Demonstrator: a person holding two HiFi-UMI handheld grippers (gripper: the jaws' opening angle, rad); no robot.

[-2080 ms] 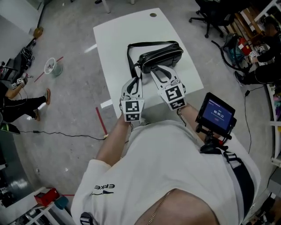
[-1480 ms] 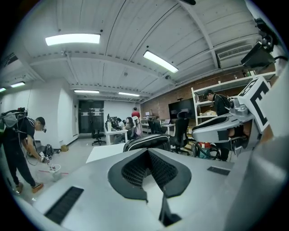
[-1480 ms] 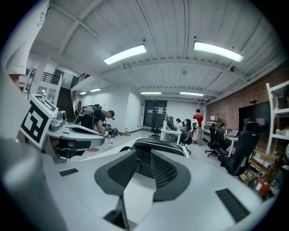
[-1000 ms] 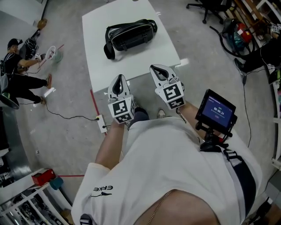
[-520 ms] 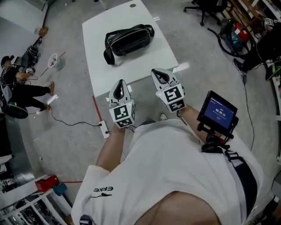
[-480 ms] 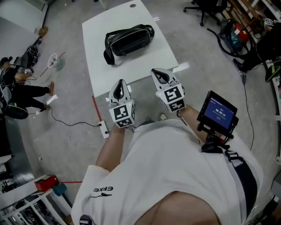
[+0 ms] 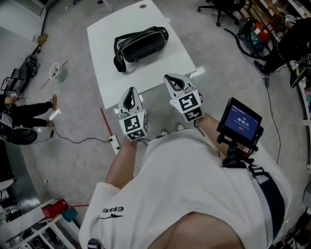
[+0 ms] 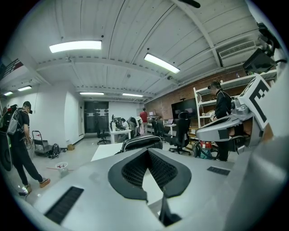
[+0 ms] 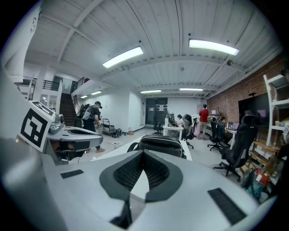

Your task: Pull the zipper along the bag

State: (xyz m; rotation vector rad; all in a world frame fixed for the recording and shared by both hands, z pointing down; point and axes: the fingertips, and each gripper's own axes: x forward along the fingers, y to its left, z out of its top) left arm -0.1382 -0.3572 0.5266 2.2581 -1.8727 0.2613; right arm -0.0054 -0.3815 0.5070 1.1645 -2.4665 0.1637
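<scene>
- Bag (image 7: 141, 44) lay on the far half of the white table (image 7: 104, 78), black, its long side across my line of sight, with a strap looped round its left end.
- I could not make out the zipper pull in any view.
- My left gripper (image 7: 130, 92) hung at the table's near edge, well apart from the bag and touching nothing.
- In the left gripper view its jaws stood with the tips pressed together (image 8: 147, 151), a narrow V-shaped gap showing below the tips and nothing held between them.
- That view looked past the tips to the bag (image 8: 142, 142) lying on the tabletop beyond.
- My right gripper (image 7: 175, 80) sat beside the left one, a little further forward, also short of the bag and clear of it.
- In the right gripper view its jaws were likewise closed tip to tip (image 9: 143, 153) and held nothing, with the bag (image 9: 160, 144) straight ahead of them on the table.
- Each gripper showed at the edge of the other's view, the two side by side and apart.
- A small monitor (image 7: 239, 124) sat on a mount at my right, its screen lit.
- A person (image 7: 19, 124) was down on the floor well to the left of the table, and office chairs (image 7: 218, 6) stood beyond its far right corner.
</scene>
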